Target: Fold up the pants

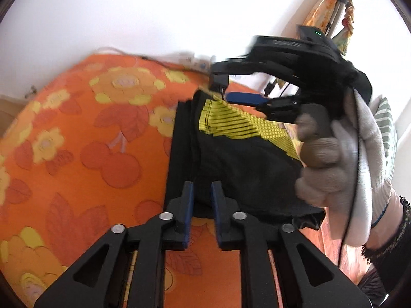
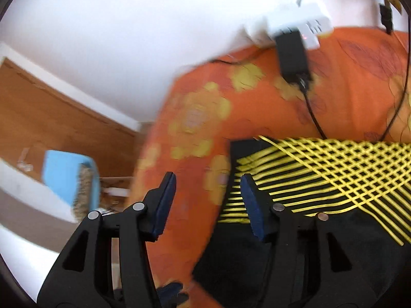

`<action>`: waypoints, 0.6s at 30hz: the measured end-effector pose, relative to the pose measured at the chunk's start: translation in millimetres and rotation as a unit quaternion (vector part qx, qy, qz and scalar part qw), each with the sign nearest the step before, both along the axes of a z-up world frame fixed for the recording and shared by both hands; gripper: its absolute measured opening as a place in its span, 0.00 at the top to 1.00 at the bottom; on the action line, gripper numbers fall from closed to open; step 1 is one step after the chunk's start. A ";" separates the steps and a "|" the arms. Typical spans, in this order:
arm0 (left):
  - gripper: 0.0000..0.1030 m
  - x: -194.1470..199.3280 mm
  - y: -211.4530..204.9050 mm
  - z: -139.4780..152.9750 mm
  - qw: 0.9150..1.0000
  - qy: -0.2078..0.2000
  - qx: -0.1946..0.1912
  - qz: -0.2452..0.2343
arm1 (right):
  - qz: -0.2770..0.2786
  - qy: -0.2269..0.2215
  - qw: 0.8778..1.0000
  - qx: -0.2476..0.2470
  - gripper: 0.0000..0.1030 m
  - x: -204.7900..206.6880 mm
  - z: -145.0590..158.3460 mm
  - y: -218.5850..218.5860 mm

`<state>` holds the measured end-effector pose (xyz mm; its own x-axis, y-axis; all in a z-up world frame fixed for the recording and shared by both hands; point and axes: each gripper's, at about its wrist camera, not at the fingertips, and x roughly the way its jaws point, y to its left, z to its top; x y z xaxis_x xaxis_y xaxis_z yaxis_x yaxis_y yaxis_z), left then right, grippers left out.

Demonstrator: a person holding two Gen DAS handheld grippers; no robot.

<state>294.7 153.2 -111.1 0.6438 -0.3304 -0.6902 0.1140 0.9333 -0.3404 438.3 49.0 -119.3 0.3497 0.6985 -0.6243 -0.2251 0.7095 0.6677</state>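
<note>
Mid-fold: pants point(image 1: 239, 169) on bedspread point(image 1: 84, 138). Left gripper point(image 1: 201, 192) fingers narrowly apart, probably empty; right gripper point(image 2: 208, 200) wide, empty. Next: regrip hem.

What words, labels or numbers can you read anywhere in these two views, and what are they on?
None can be read.
Right claw housing: faint raised lettering on top, too blurred to read.
White power strip: small dark markings, too blurred to read.
Pants and orange bedspread: patterns only, no text.
</note>
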 end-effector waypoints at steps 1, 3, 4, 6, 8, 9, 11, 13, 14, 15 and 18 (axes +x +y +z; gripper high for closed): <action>0.72 -1.6 0.9 3.5 1.000 -0.005 0.000 -0.001 | 0.003 -0.006 1.000 0.009 0.46 -2.2 7.3 -7.3; 0.54 -3.0 -0.3 14.3 1.000 -0.024 0.012 0.000 | 0.005 -0.024 1.000 0.011 0.46 -11.6 23.4 -26.3; 0.49 -2.9 -0.4 16.2 0.999 -0.027 0.016 0.000 | 0.003 -0.035 0.999 0.012 0.45 -26.6 33.6 -49.6; 0.49 2.8 -0.1 16.8 1.000 -0.023 0.014 0.001 | -0.001 -0.033 0.999 0.012 0.45 -36.5 35.5 -63.3; 0.49 12.0 -1.3 13.3 1.000 -0.008 0.007 -0.001 | -0.014 -0.030 0.999 -0.001 0.45 -59.4 35.5 -91.9; 0.49 17.5 -4.4 10.2 1.000 0.003 0.012 -0.005 | -0.026 -0.028 0.999 -0.020 0.45 -72.2 33.9 -105.9; 0.49 24.9 -13.6 3.9 0.999 0.011 0.043 -0.004 | -0.051 -0.023 0.997 -0.060 0.45 -98.9 27.0 -130.0; 0.49 32.8 -19.9 -4.5 0.998 0.024 0.061 -0.001 | -0.057 0.003 0.992 -0.110 0.45 -131.1 6.6 -148.3; 0.49 37.4 -21.9 -9.6 0.997 0.034 0.064 0.000 | -0.058 0.005 0.991 -0.118 0.45 -140.7 0.7 -150.5; 0.49 42.0 -24.2 -14.8 0.996 0.043 0.072 0.005 | -0.058 0.005 0.991 -0.118 0.45 -140.7 0.7 -150.5; 0.49 45.6 -27.0 -23.0 0.994 0.055 0.099 0.012 | -0.049 0.003 0.990 -0.132 0.46 -157.4 -9.4 -146.8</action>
<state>340.3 126.1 -134.1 0.5678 -0.1669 -0.8061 0.0628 0.9852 -0.1598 280.9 -97.7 -128.7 0.4040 0.4731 -0.7829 -0.1428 0.8780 0.4569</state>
